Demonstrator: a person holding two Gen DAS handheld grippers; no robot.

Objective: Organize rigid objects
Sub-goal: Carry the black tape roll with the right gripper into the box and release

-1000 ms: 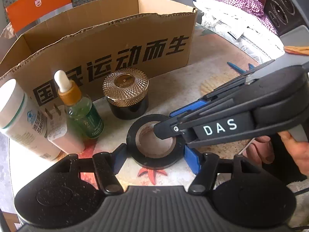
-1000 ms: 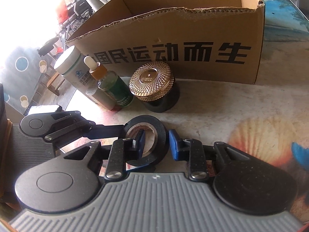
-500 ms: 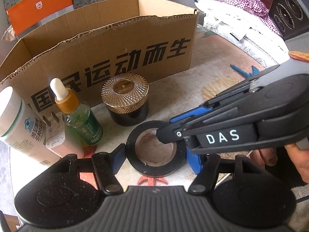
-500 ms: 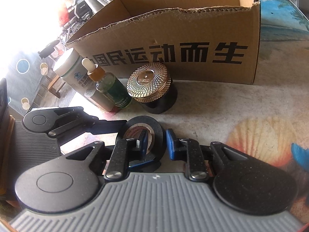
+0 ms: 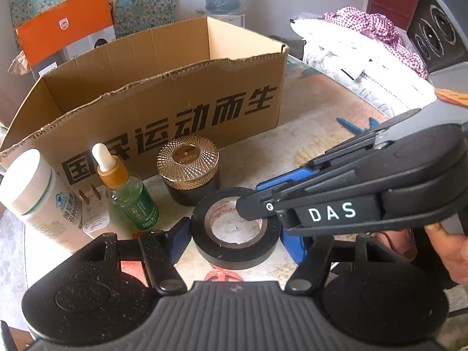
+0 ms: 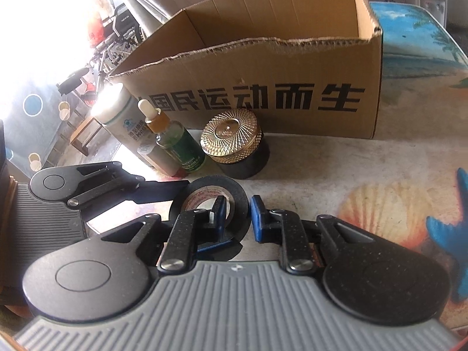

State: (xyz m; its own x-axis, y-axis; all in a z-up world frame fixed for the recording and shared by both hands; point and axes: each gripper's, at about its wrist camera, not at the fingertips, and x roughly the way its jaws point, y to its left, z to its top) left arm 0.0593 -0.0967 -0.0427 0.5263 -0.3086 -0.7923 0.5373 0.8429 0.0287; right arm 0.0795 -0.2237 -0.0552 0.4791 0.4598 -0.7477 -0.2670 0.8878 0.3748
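A black tape roll (image 5: 234,234) is tilted up off the table. My right gripper (image 6: 237,215) is shut on its near wall, one finger inside the hole and one outside; the roll (image 6: 204,193) shows in the right wrist view too. My left gripper (image 5: 234,242) is open with the roll between its fingers, not touching that I can see. A gold-lidded black jar (image 5: 188,172), a green dropper bottle (image 5: 128,196), a white plug (image 5: 93,213) and a white bottle (image 5: 44,199) stand in front of the open cardboard box (image 5: 163,102).
The box (image 6: 263,82) stands at the back of the patterned table (image 6: 365,169). Folded white and pink cloth (image 5: 365,44) lies at the far right. An orange carton (image 5: 67,32) stands behind the box. A hand (image 5: 450,245) holds the right gripper.
The right gripper has closed on the tape roll's wall and tipped it up. Both grippers have risen a little, so more of the box's inside shows.
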